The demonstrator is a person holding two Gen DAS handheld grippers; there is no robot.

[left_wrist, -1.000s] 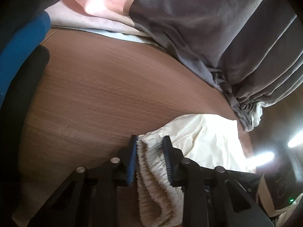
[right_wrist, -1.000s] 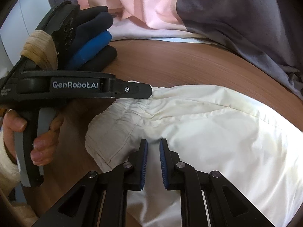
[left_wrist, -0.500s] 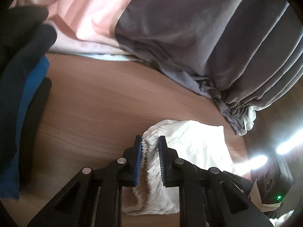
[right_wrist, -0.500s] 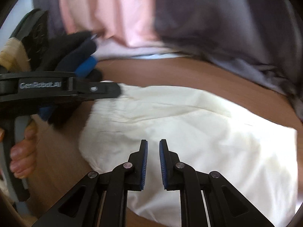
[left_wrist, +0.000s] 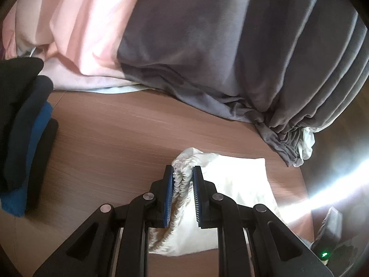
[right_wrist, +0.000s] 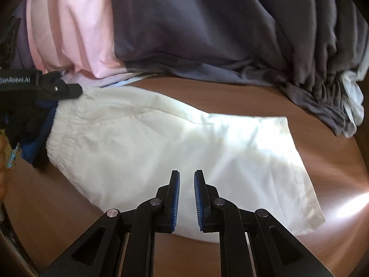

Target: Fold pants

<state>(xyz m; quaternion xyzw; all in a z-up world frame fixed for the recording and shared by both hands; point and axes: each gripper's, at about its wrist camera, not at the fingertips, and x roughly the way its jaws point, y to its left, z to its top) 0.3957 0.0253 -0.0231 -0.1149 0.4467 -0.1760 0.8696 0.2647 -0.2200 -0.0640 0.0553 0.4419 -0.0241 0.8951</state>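
Observation:
White pants lie on a brown wooden table. My left gripper is shut on their gathered elastic waistband, which is lifted off the table and bunched between the blue pads. In the right wrist view the pants spread flat, with the waistband at the left, where the left gripper holds its far corner. My right gripper hovers over the near edge of the pants. Its jaws stand almost together, and nothing is pinched between them.
A grey and pink bedcover hangs along the table's far edge. A stack of dark and blue folded clothes sits at the left. A device with a green light is at the lower right, near bright glare.
The left gripper has closed tighter on the waistband and risen, lifting it off the table. The right gripper has drawn back and to the right, so more of the pants shows.

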